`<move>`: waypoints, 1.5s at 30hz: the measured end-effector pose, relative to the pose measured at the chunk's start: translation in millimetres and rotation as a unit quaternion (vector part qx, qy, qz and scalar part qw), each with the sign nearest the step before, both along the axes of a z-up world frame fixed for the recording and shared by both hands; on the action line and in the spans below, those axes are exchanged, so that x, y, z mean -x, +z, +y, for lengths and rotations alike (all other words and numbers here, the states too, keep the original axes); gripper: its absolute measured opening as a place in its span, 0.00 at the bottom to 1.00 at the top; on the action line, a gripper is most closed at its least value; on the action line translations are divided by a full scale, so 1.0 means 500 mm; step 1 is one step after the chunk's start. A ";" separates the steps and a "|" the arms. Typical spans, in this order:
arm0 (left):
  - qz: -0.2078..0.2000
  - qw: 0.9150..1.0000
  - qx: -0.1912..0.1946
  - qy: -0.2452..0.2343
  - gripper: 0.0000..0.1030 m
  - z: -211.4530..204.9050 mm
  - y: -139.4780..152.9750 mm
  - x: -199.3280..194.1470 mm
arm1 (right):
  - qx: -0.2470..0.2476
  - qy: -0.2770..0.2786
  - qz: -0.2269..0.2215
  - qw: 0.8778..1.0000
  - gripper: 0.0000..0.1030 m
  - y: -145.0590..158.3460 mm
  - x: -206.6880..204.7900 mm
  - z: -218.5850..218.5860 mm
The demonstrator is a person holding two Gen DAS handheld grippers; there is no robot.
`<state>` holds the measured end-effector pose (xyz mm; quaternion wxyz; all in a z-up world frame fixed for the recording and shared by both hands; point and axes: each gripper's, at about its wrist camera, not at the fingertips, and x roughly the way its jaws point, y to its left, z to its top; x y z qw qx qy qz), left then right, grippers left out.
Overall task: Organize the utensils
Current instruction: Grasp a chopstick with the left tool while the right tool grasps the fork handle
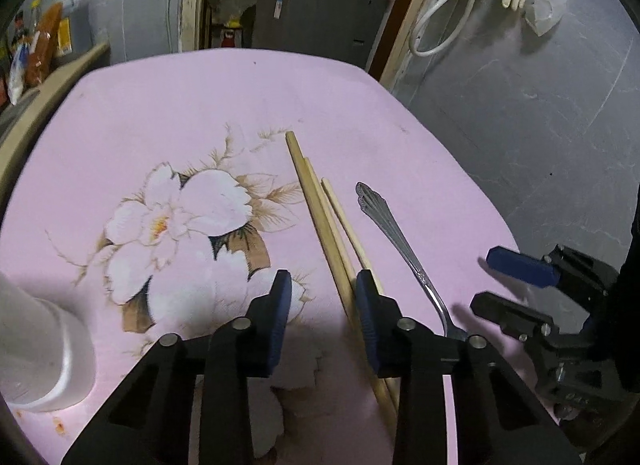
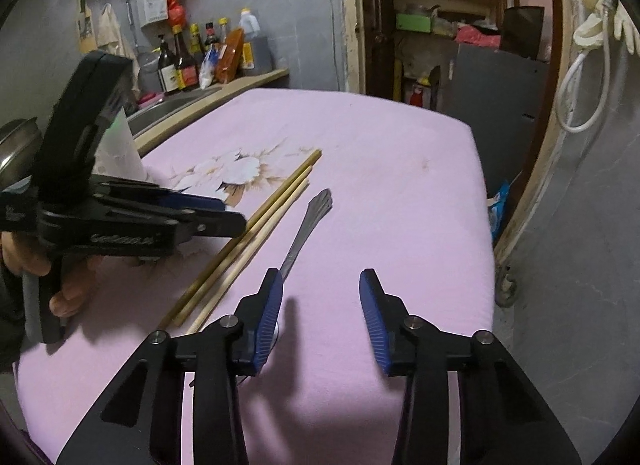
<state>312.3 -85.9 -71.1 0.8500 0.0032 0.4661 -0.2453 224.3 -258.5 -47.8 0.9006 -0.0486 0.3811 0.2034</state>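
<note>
Wooden chopsticks (image 1: 320, 217) lie lengthwise, running away just under the spread left hand-held gripper (image 1: 322, 285)'s right finger, nearer it than the spread right hand-held gripper (image 2: 320, 285).

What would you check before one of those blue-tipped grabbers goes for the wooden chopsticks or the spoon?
1. Left gripper open: ok, jaws spread wide.
2. Right gripper open: ok, nothing between its blue pads.
3. Three pale wooden chopsticks lying flat on the pink flowered tablecloth: ok, side by side, but passing under the left gripper's right finger rather than centred in the gap: not ok.
4. Silver metal spoon with patterned handle apart from the chopsticks: ok, a gap shows between them.
5. Spoon bowl visible: cannot tell, gripper parts hide it.
6. White cylindrical holder upright: cannot tell, only partly seen.
</note>
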 end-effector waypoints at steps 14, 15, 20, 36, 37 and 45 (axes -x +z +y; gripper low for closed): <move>0.014 1.000 -0.001 0.013 0.10 -0.006 0.009 -0.034 | 0.022 0.026 0.019 0.999 0.29 -0.017 -0.028 0.040; 0.015 1.000 -0.003 0.012 0.08 -0.006 0.009 -0.032 | 0.025 0.026 0.021 0.999 0.27 -0.018 -0.033 0.042; 0.018 0.999 -0.007 0.029 0.06 -0.006 0.009 -0.024 | 0.045 0.032 0.026 0.998 0.22 -0.025 -0.054 0.057; 0.035 0.999 -0.016 0.033 0.06 0.015 0.024 0.049 | 0.047 0.032 0.037 0.998 0.09 -0.022 -0.067 0.043; 0.038 0.999 -0.013 0.032 0.06 0.016 0.024 0.047 | 0.043 0.031 0.041 0.998 0.09 -0.023 -0.070 0.041; 0.056 0.998 -0.013 0.017 0.06 0.013 0.028 0.017 | 0.039 0.023 0.053 0.998 0.18 -0.025 -0.097 0.036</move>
